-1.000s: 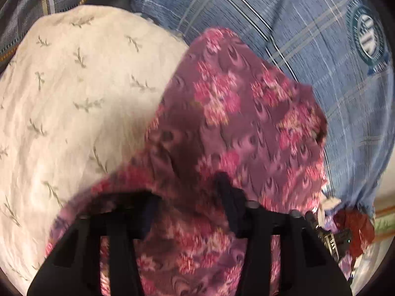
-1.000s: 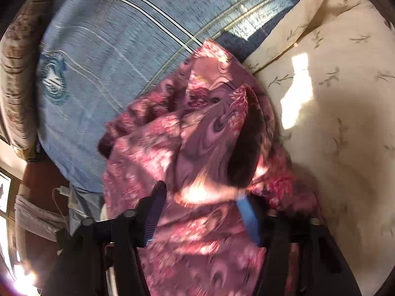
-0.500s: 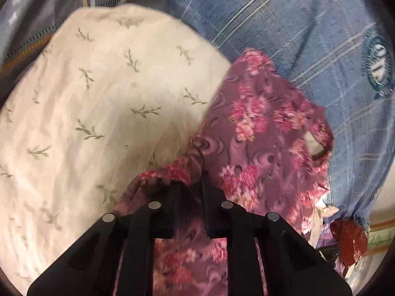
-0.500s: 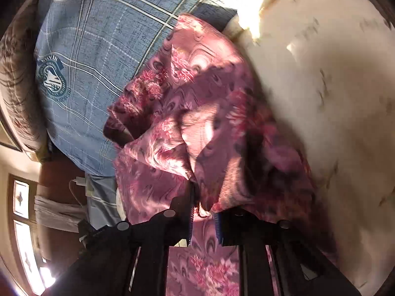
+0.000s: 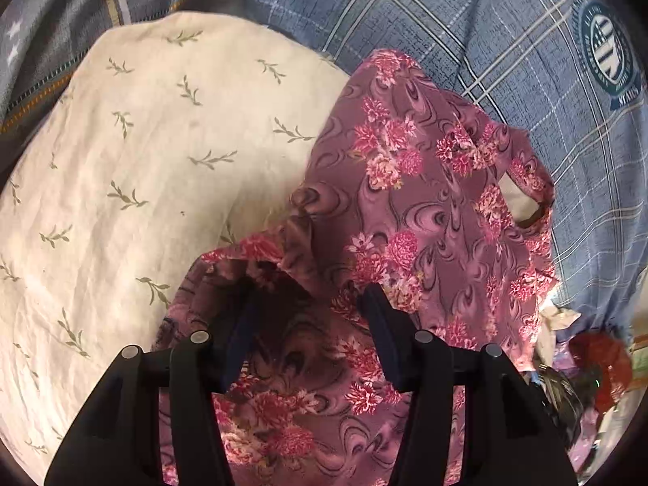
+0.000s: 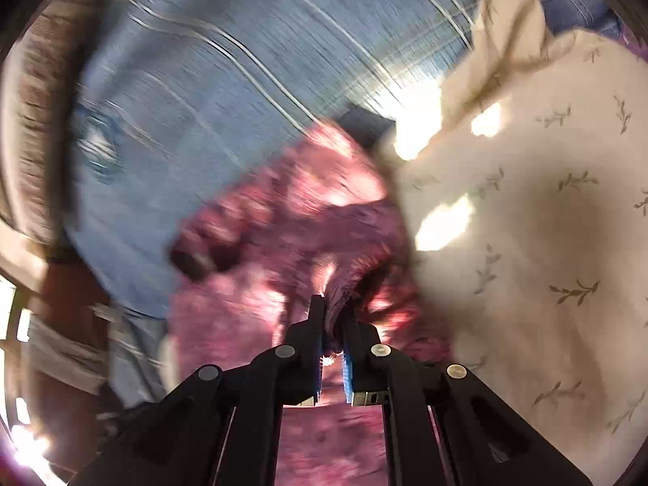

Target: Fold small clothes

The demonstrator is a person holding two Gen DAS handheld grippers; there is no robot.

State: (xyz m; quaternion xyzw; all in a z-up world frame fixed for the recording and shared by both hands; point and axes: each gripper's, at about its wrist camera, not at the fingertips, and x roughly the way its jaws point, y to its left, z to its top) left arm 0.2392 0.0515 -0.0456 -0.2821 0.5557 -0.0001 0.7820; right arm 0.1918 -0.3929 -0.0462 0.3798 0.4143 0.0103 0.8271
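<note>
- A small purple floral garment (image 5: 425,210) is lying crumpled on a bed, half on a cream leaf-print pillow (image 5: 133,170) and half on a blue plaid bedspread (image 5: 465,32).
- The garment's far edge is reaching toward the bedspread's round crest (image 5: 607,48); bare plaid is stretching beyond it, and bare pillow is spreading to its left.
- The left tongs (image 5: 308,320) are hanging about half open over a dark fold of the garment, the pads gripping nothing.
- The right tongs (image 6: 333,316) are pinching shut on a bunched ridge of the same garment (image 6: 283,222), beside the pillow's edge (image 6: 526,222); this view is blurring.
- Half a second ago the left tongs were almost shut on the cloth; their jaws have just been opening. The right jaws have just been closing, with cloth between them.
- At the bedspread's right edge, red and pale clutter (image 5: 599,360) is showing, too unclear to identify.
</note>
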